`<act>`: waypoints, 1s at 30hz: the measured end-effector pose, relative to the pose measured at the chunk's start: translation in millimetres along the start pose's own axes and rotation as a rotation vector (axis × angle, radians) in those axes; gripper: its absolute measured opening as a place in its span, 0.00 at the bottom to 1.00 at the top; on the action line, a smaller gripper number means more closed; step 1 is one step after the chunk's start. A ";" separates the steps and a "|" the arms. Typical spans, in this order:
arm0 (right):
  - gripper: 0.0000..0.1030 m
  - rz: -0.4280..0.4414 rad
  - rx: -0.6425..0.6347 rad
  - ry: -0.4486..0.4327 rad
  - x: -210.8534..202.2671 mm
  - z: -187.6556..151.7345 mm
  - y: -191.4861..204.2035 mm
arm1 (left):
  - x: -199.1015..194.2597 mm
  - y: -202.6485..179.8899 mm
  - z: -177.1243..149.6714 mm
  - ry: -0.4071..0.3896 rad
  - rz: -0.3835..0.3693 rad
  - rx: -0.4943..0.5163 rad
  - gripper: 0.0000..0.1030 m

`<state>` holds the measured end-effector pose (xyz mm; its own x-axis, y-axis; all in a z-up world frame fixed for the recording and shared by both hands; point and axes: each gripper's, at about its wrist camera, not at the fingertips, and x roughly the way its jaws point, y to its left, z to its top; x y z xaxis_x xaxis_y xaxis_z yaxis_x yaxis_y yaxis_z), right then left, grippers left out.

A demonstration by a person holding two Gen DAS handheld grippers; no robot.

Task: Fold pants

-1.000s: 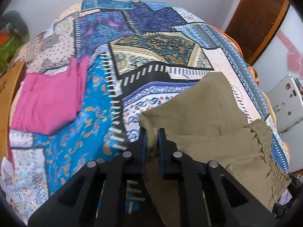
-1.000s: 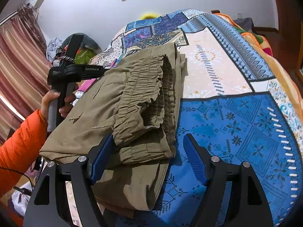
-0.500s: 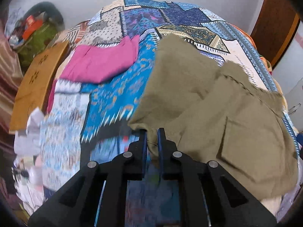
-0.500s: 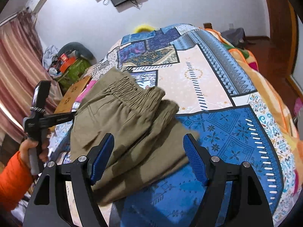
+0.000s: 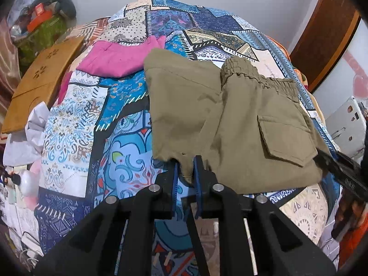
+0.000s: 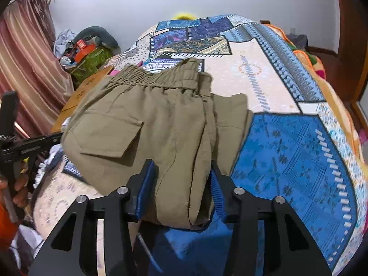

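Note:
The olive-green pants (image 5: 230, 112) lie folded on the patterned bedspread (image 5: 76, 124), elastic waistband at the far side and a flap pocket on top. My left gripper (image 5: 185, 168) is shut on the near edge of the pants. In the right wrist view the pants (image 6: 161, 126) fill the middle. My right gripper (image 6: 181, 184) is open, its blue-padded fingers (image 6: 147, 179) straddling the near folded edge of the pants without pinching it. The left gripper's handle (image 6: 13, 142) shows at the left edge of that view.
A folded pink garment (image 5: 119, 59) lies on the bed beyond the pants. A wooden board (image 5: 39, 82) and a cluttered pile with a green bag (image 6: 89, 62) stand at the left. Curtains (image 6: 25, 69) hang at the left. A wooden door (image 5: 326, 30) is at the right.
The left gripper has dragged the pants toward the near edge of the bed and spread them flatter. The right gripper has come down to straddle the near fold, its jaws narrower.

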<state>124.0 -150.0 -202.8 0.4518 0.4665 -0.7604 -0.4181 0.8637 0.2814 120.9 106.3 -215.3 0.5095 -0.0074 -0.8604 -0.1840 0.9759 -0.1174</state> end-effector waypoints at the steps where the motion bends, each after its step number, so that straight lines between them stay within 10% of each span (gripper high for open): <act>1: 0.38 -0.009 -0.006 0.000 1.3 2.4 -0.8 | -1.0 -0.1 -1.9 -0.002 -0.001 0.001 0.18; 16: 0.39 -0.080 -0.033 -0.007 11.5 15.4 -13.1 | -13.6 34.9 -20.1 0.033 0.072 -0.017 0.26; 30: 0.48 -0.059 -0.037 -0.028 1.9 54.8 -17.3 | 18.0 43.7 76.7 0.015 -0.065 -0.044 0.27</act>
<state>175.2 -153.6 -177.0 0.4981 0.4210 -0.7581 -0.4188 0.8823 0.2148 186.5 165.6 -197.9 0.5091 -0.0745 -0.8575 -0.1877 0.9626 -0.1951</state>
